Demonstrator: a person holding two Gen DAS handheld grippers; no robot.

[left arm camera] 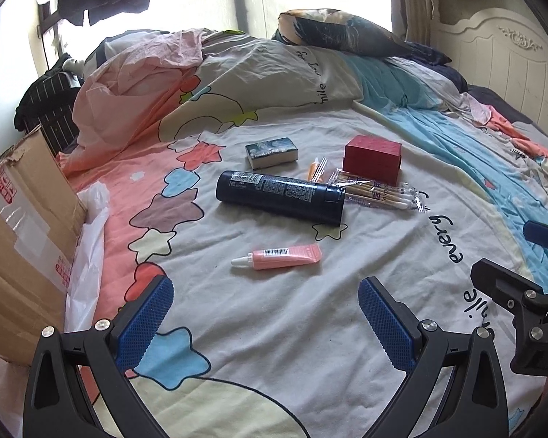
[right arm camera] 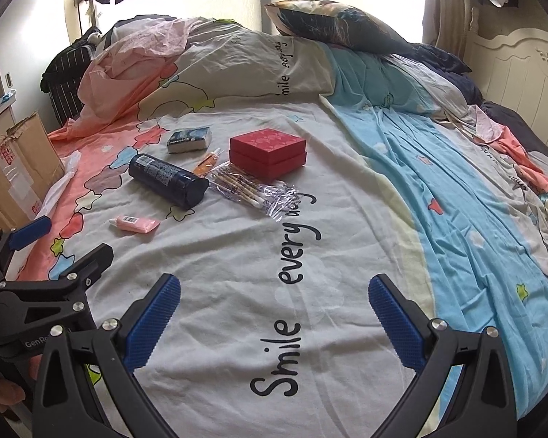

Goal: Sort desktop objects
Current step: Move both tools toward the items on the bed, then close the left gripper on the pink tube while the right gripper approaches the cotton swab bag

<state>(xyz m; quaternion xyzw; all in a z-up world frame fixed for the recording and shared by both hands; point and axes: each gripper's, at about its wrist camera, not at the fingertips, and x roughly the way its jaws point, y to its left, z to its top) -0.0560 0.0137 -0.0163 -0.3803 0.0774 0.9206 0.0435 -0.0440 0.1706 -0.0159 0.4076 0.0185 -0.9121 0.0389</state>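
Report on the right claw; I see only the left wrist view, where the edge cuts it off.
Observer: The right claw is open and holds nothing.
Operator: Say what lies under it.
Observer: Bare bedspread, with the printed word "Smile" showing inside its opening.
Operator: Describe the top of the red box.
Observer: The red box has a faint printed pattern on its lid, too small to make out.
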